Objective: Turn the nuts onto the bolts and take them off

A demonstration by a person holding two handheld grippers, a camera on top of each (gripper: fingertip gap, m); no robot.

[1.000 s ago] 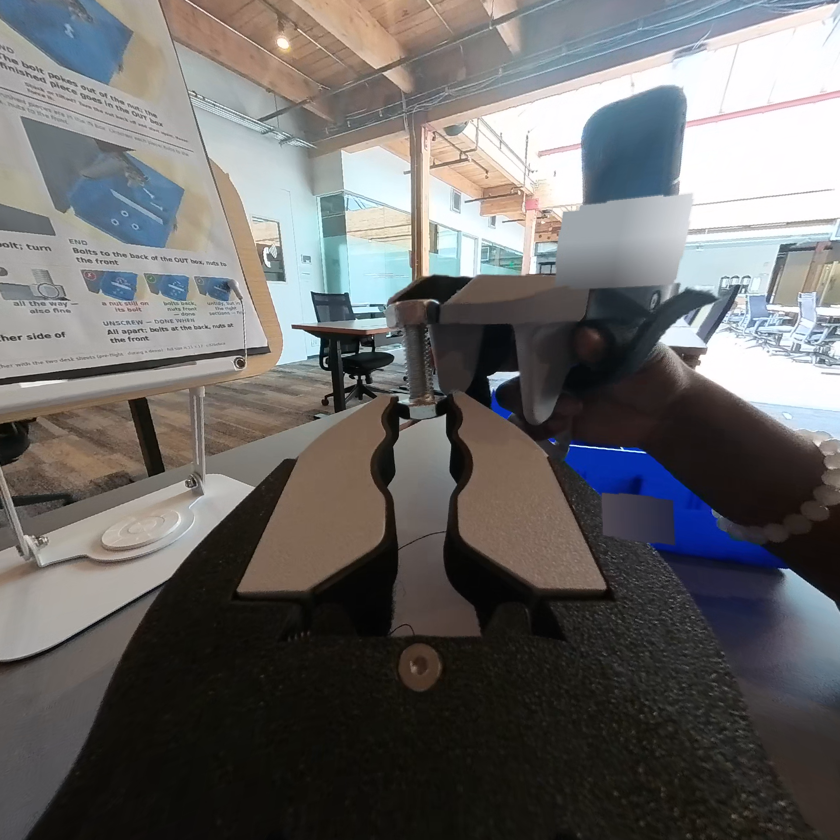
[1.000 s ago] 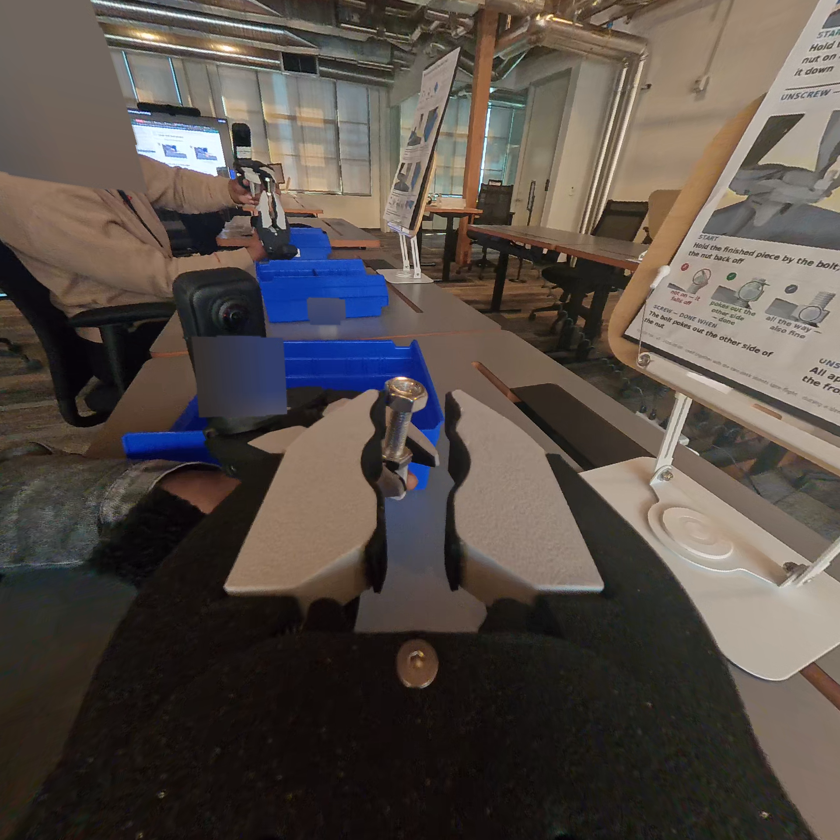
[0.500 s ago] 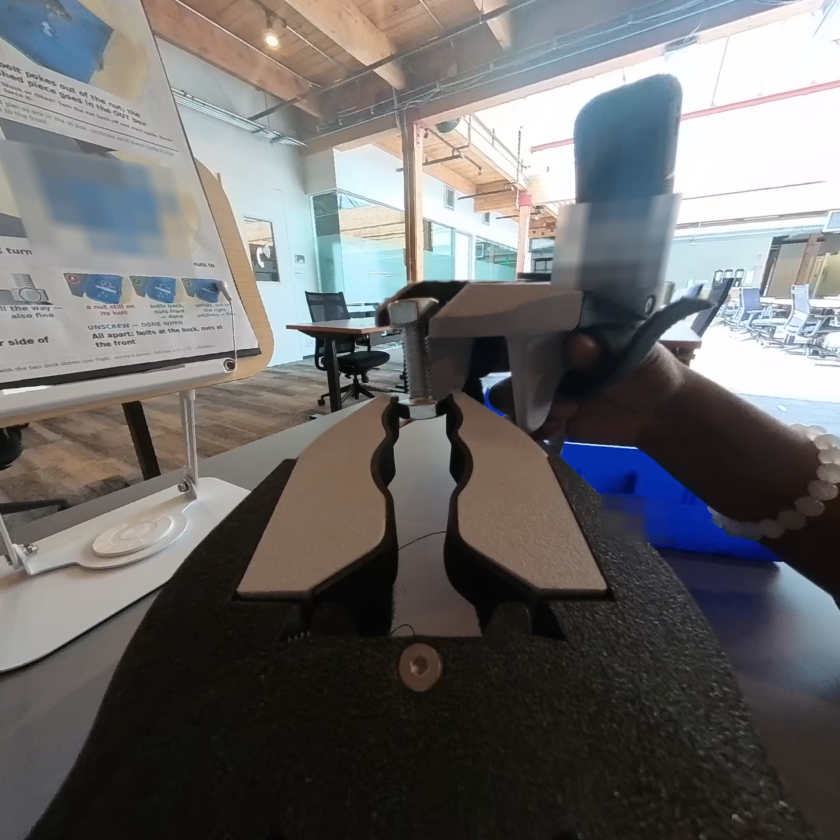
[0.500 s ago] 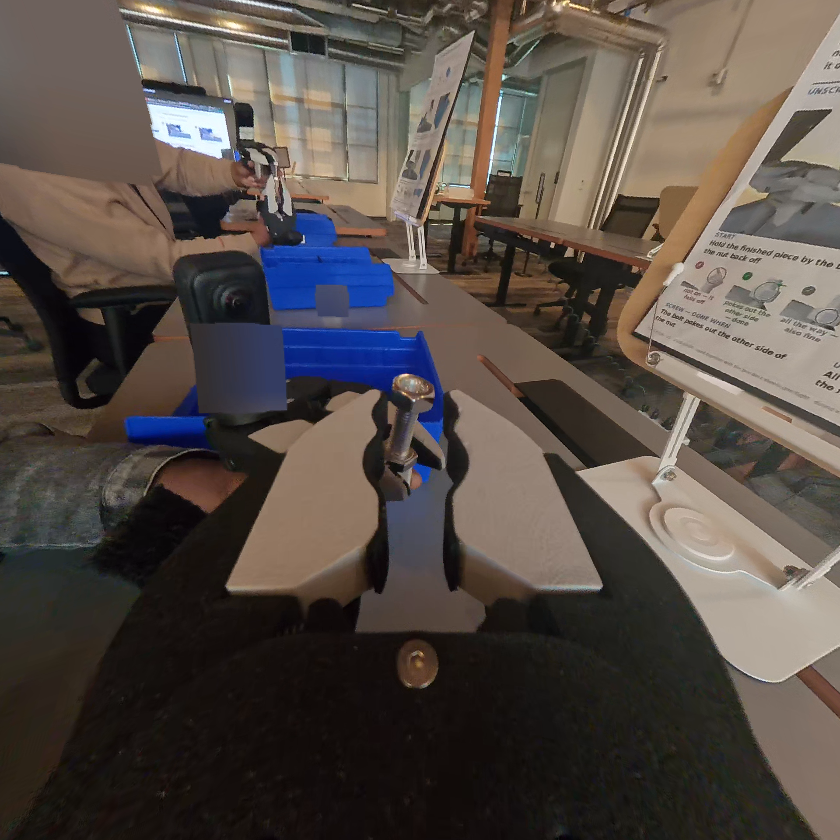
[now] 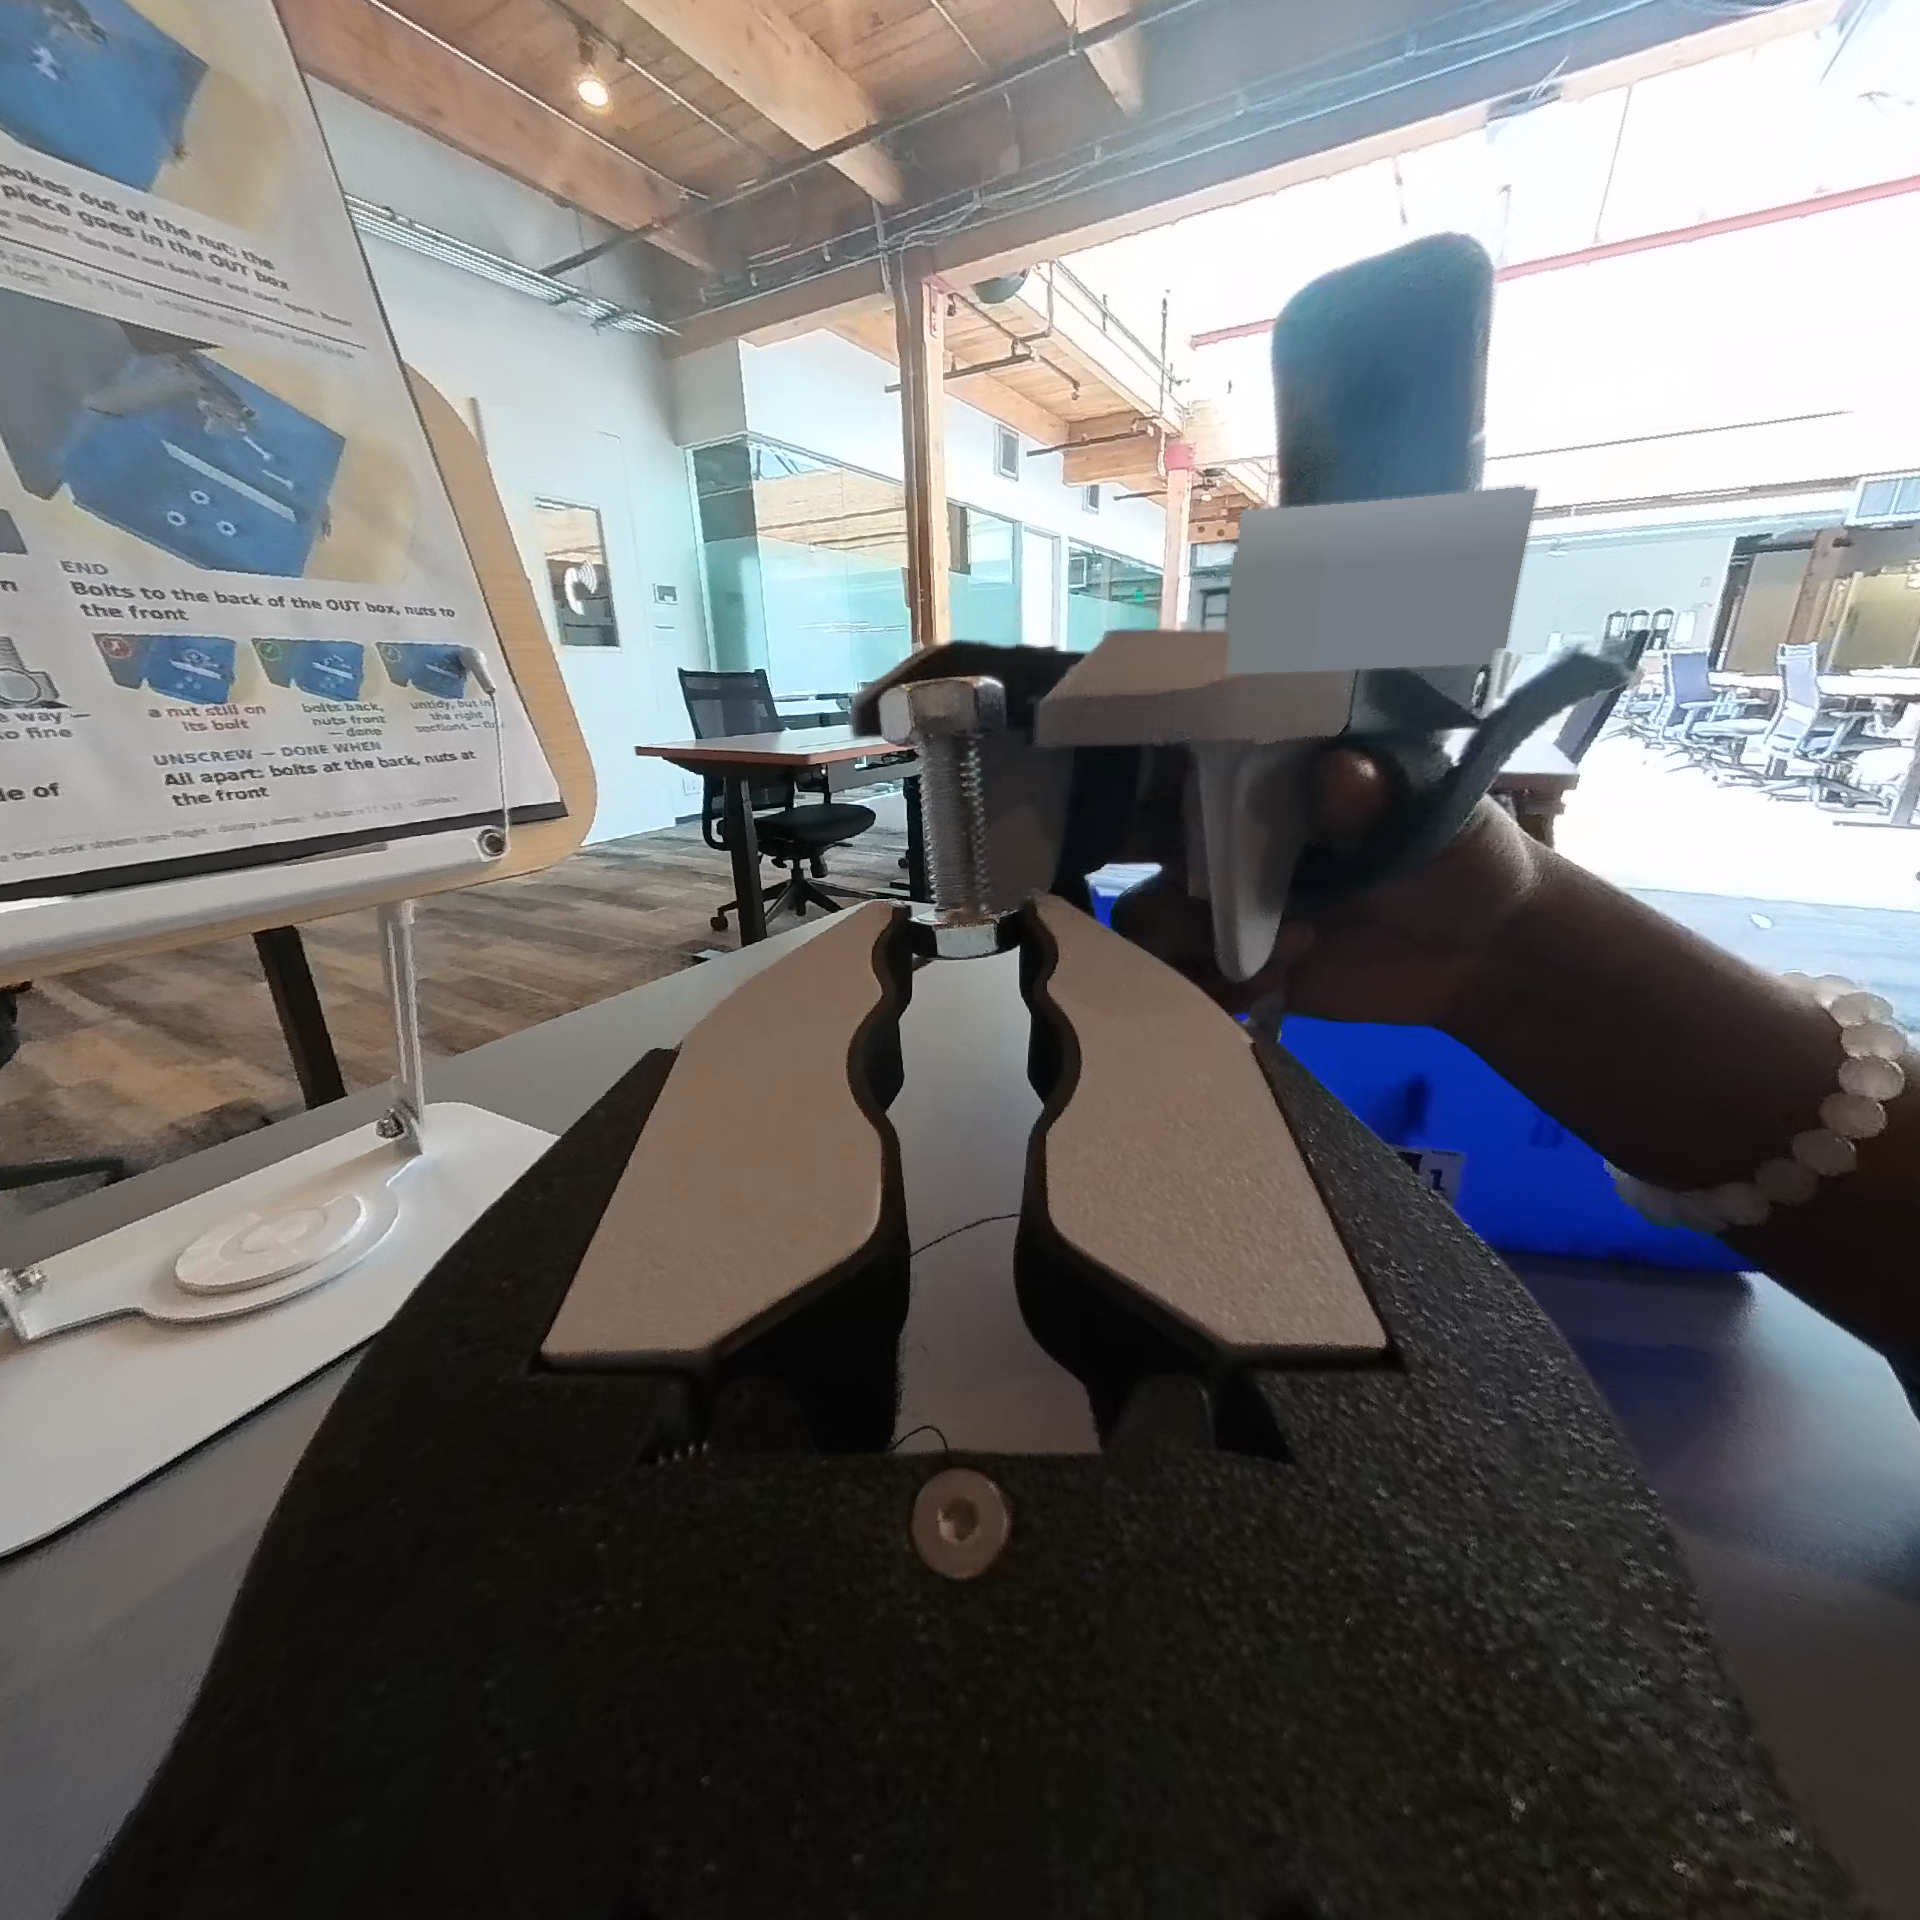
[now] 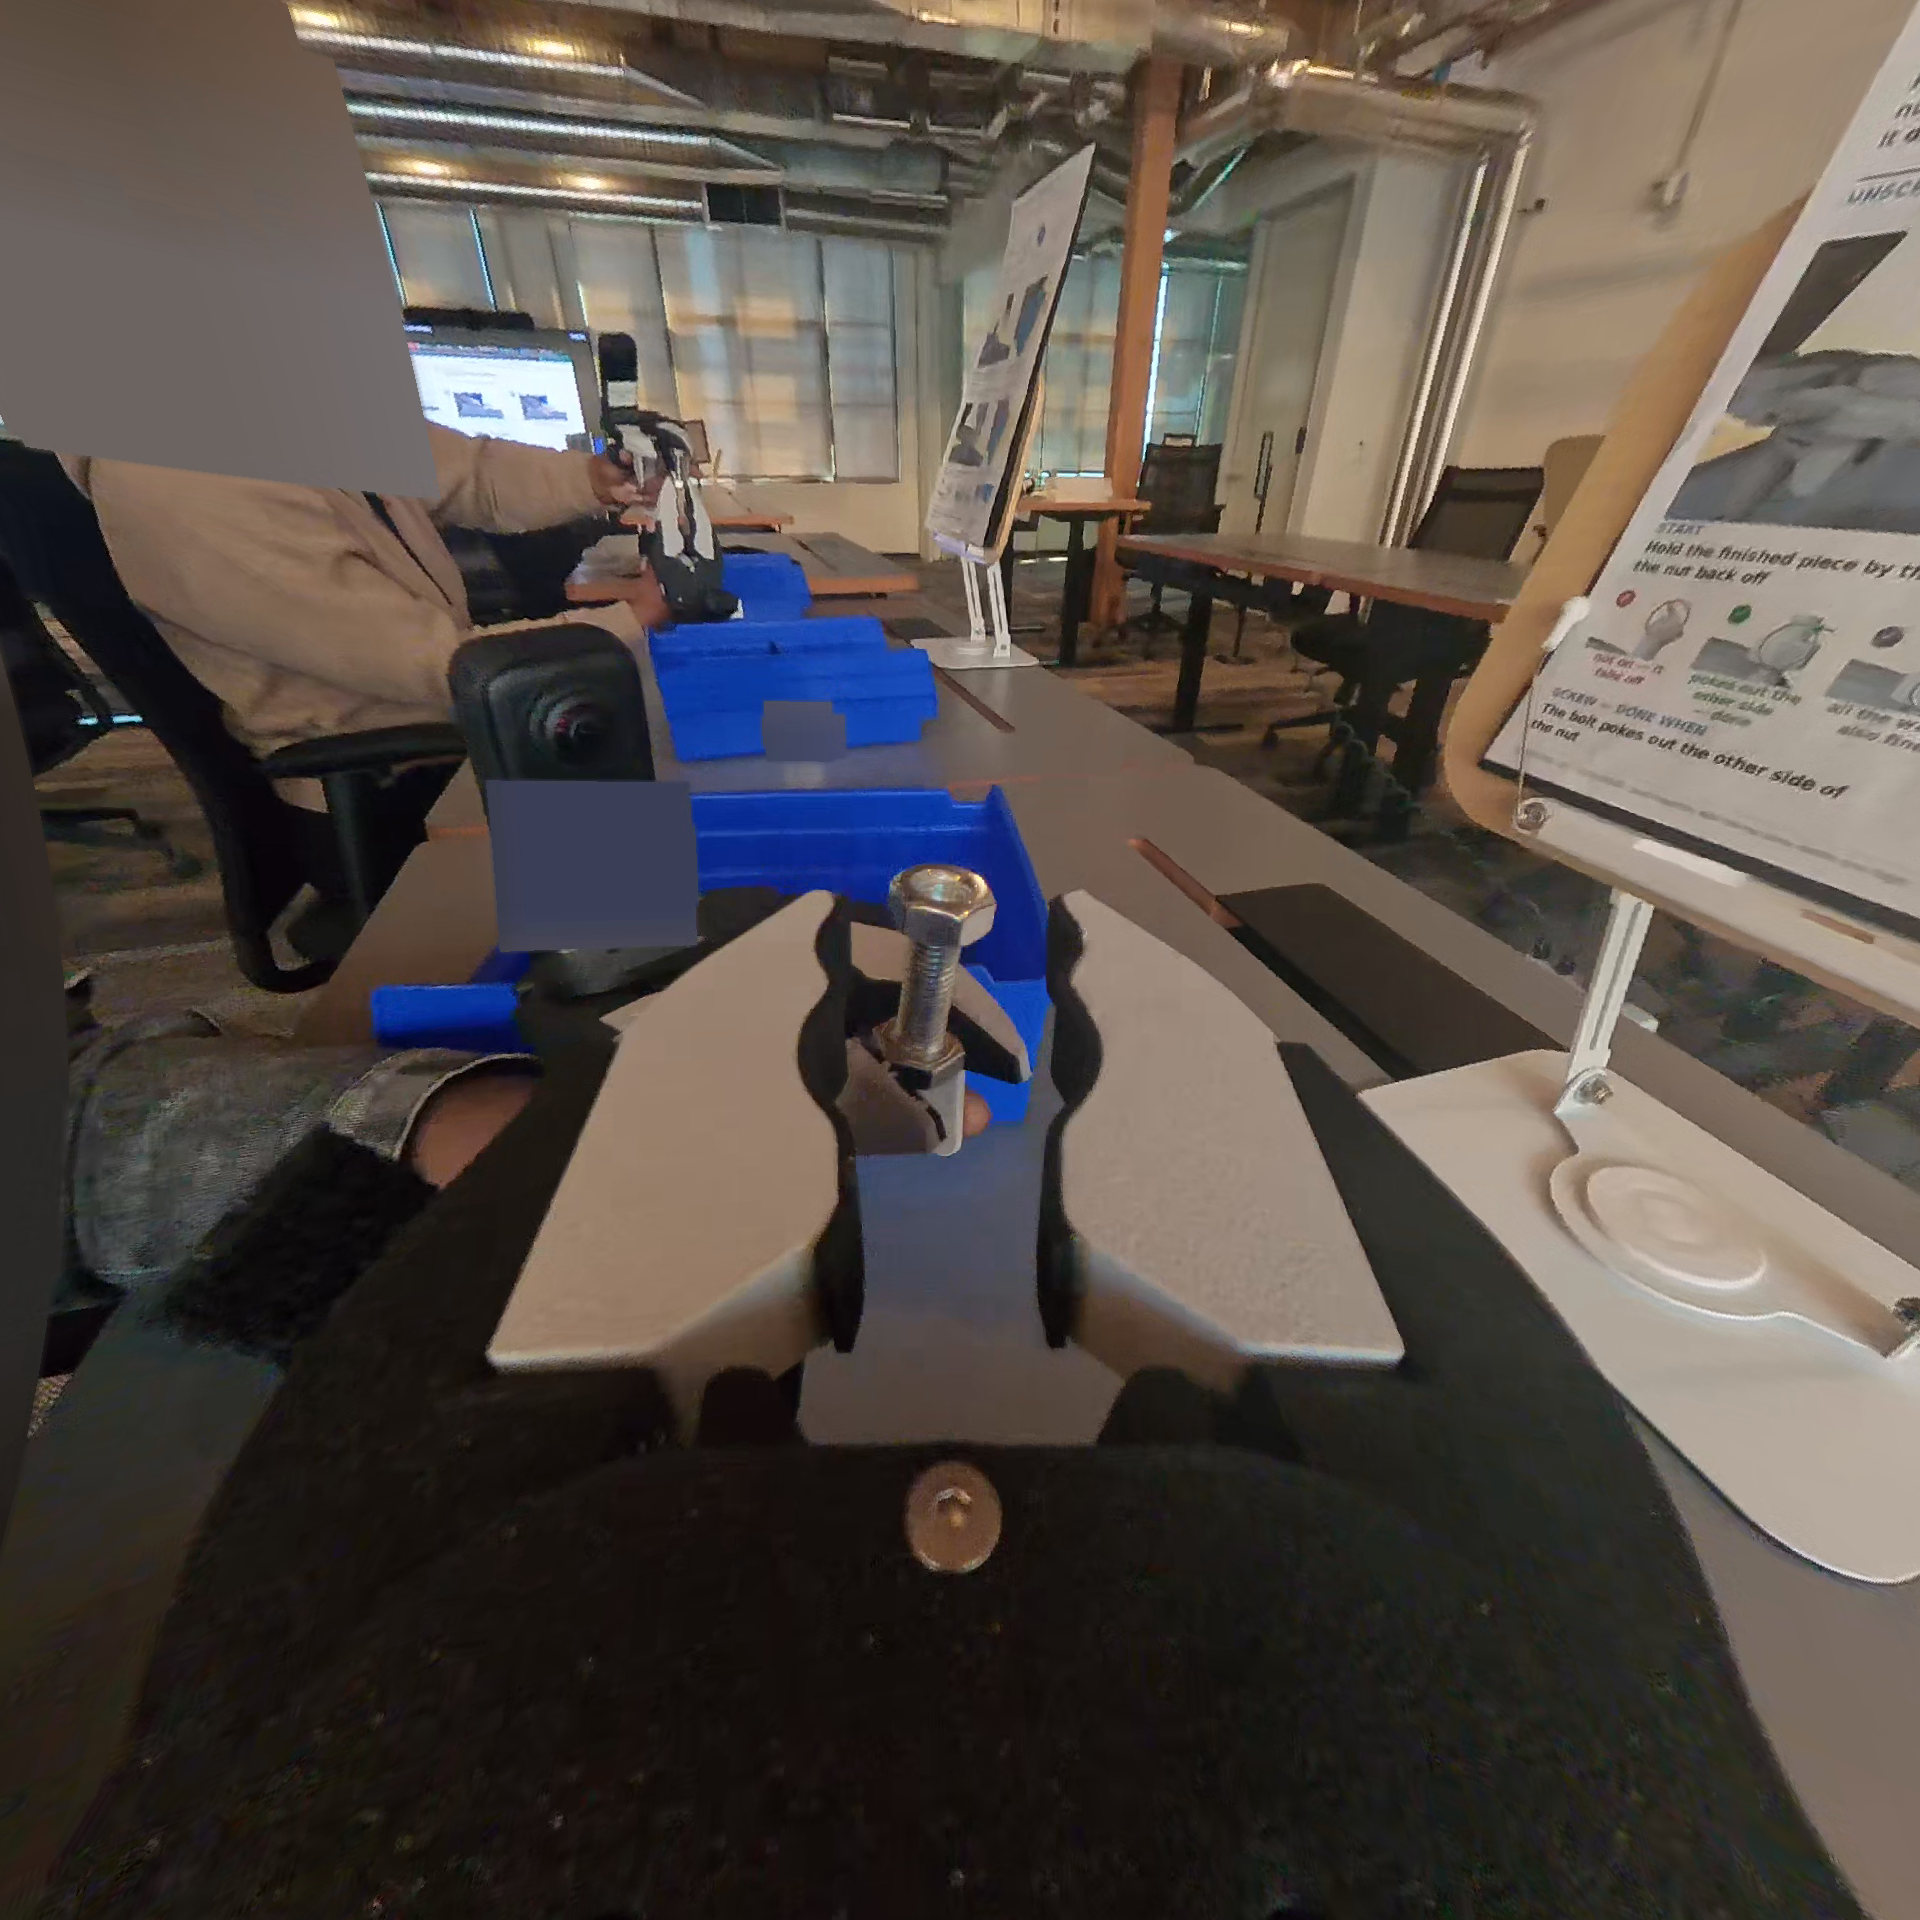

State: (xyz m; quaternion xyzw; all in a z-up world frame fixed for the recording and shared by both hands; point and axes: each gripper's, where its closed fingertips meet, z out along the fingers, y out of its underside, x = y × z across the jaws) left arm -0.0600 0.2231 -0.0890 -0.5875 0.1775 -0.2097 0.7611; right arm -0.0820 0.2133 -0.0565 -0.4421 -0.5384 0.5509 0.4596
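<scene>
A steel bolt (image 5: 954,821) stands upright with its hex head on top. A hex nut (image 5: 961,938) sits at the low end of its thread. My left gripper (image 5: 961,930) is shut on the nut at its fingertips. In the right wrist view the bolt (image 6: 925,987) rises from the nut (image 6: 920,1062), which the left gripper (image 6: 925,1101) holds from below. My right gripper (image 6: 940,925) is level with the bolt head. Its jaws stand slightly apart, with a small gap on each side of the head. It reaches in from the right in the left wrist view (image 5: 997,707).
A blue bin (image 6: 862,842) sits on the grey desk just behind the bolt, also in the left wrist view (image 5: 1507,1143). An instruction board on a white stand (image 5: 208,623) is at my left, base (image 6: 1662,1247) close by. Another person works with grippers (image 6: 665,520) at the far desk. The tips of both grippers are at nearly the same place.
My right gripper's jaws have opened a little around the bolt head. The left gripper still holds the nut, and both grippers shifted only slightly.
</scene>
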